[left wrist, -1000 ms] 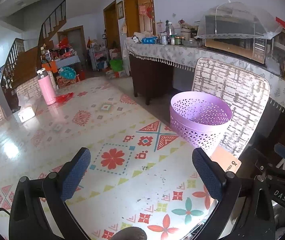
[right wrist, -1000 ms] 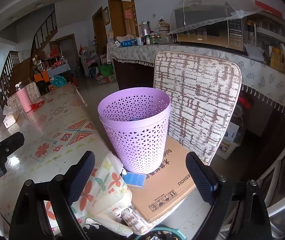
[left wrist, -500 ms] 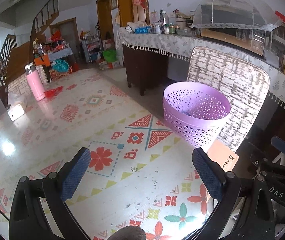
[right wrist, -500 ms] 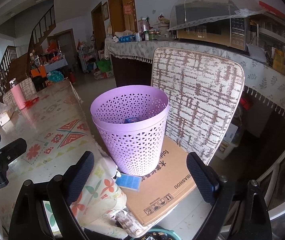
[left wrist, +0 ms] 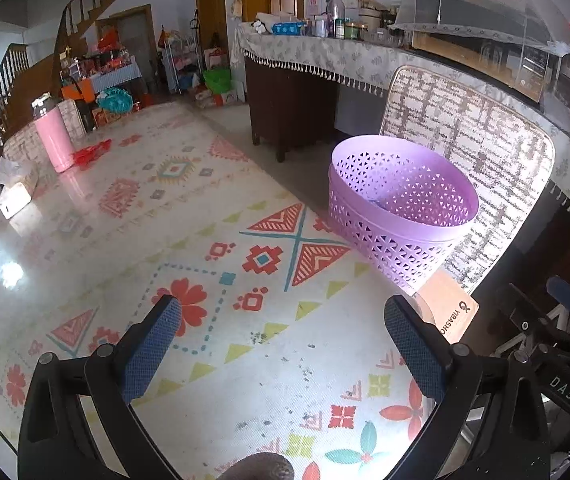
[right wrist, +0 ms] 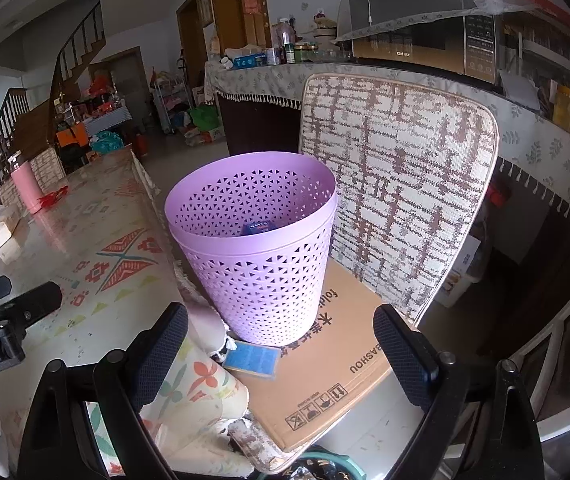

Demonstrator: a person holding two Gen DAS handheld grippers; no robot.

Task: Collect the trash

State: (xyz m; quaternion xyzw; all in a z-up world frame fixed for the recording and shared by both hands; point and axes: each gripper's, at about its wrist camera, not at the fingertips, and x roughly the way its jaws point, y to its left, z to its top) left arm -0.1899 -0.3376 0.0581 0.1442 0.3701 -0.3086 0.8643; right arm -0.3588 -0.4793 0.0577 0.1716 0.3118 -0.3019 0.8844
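Note:
A purple perforated trash basket (right wrist: 259, 264) stands on a flat cardboard box (right wrist: 325, 372) laid over a chair seat; it also shows at the right of the left wrist view as the basket (left wrist: 401, 208). A small blue packet (right wrist: 259, 227) lies inside it. Another blue packet (right wrist: 252, 360) lies on the cardboard at the basket's foot. My right gripper (right wrist: 281, 344) is open and empty, just in front of the basket. My left gripper (left wrist: 281, 340) is open and empty over the patterned tablecloth (left wrist: 189, 264).
A chair back (right wrist: 401, 184) with a woven brown-and-white cover rises behind the basket. On the table's far end stand a pink thermos (left wrist: 53, 136), red scraps (left wrist: 92, 153) and a tissue box (left wrist: 13, 198). A cluttered counter (left wrist: 325, 54) runs along the wall.
Both grippers have risen and drawn a little nearer the basket, so more of its inside shows. A blue packet inside has come into sight. Both stay open.

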